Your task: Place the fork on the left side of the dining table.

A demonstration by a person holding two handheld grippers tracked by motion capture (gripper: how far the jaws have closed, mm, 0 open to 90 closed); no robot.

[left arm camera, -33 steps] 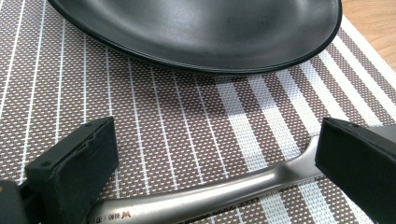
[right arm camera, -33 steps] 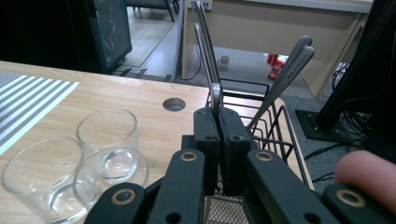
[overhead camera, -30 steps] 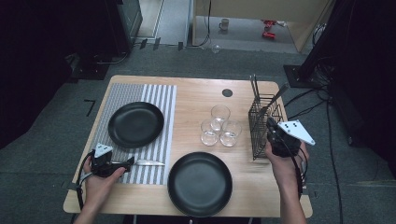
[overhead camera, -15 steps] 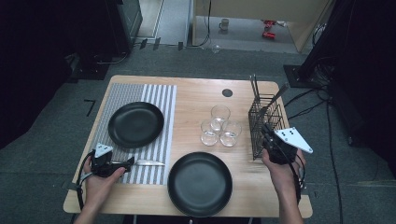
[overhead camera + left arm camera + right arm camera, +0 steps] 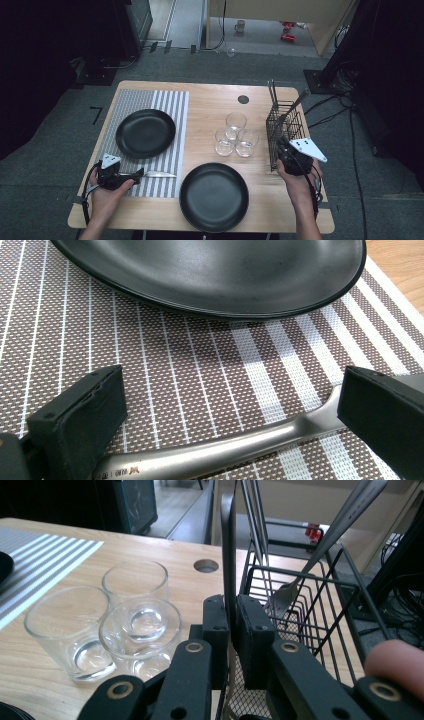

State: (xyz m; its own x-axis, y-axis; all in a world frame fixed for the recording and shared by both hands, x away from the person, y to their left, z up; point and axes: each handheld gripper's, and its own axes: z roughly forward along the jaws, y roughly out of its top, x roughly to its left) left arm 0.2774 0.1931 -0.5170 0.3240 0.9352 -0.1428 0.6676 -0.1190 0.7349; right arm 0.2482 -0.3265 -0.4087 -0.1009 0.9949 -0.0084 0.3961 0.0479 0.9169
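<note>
Between the pads of my right gripper [image 5: 232, 645] stands a thin dark handle [image 5: 228, 555], upright, and the jaws are clamped tight on it with hardly any gap left. The handle rises at the near wall of the black wire caddy [image 5: 320, 605], on the right side of the table. From the high view, the right gripper [image 5: 286, 152] sits against the caddy's [image 5: 285, 131] near end. A fork [image 5: 320, 555] leans inside the caddy, tines down, and two thin metal stems [image 5: 255, 520] stand in it too. Just left of the caddy are three clear glasses [image 5: 107, 620] bunched together, touching or nearly so.

My left gripper [image 5: 230, 405] rests low over the striped placemat [image 5: 190, 365], jaws apart. A silver knife [image 5: 240, 445] lies flat on the mat and runs across between the pads; I cannot tell whether either pad touches it. Beyond it on the mat sits a black plate [image 5: 210, 275]. Seen from above, the left gripper [image 5: 132, 176] is at the mat's near edge, the knife's [image 5: 159, 174] blade pointing toward a second black plate [image 5: 214, 196] on the bare wooden table [image 5: 210, 100].
</note>
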